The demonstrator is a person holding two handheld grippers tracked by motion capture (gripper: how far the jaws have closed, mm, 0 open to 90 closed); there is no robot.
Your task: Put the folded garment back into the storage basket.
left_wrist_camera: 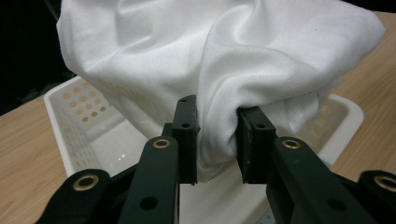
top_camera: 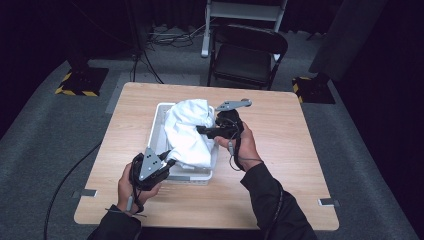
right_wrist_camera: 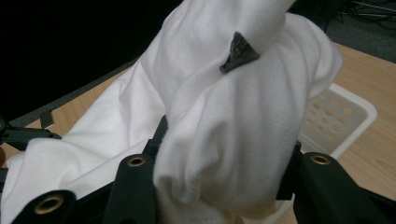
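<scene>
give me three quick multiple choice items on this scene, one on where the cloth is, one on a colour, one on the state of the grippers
1. Where is the cloth?
A. flat on the floor
B. bunched over the basket on the table
C. draped on the chair

2. What colour is the basket?
A. white
B. red
C. blue

3. What are the two grippers doing?
A. both open, away from the cloth
B. one shut on the basket rim
C. both shut on the cloth

Answers:
1 B, the high view shows it heaped over the basket.
2 A, its perforated walls are white in both gripper views.
3 C, the left gripper pinches a fold between its pads, and cloth is bunched between the jaws of the right gripper.
</scene>
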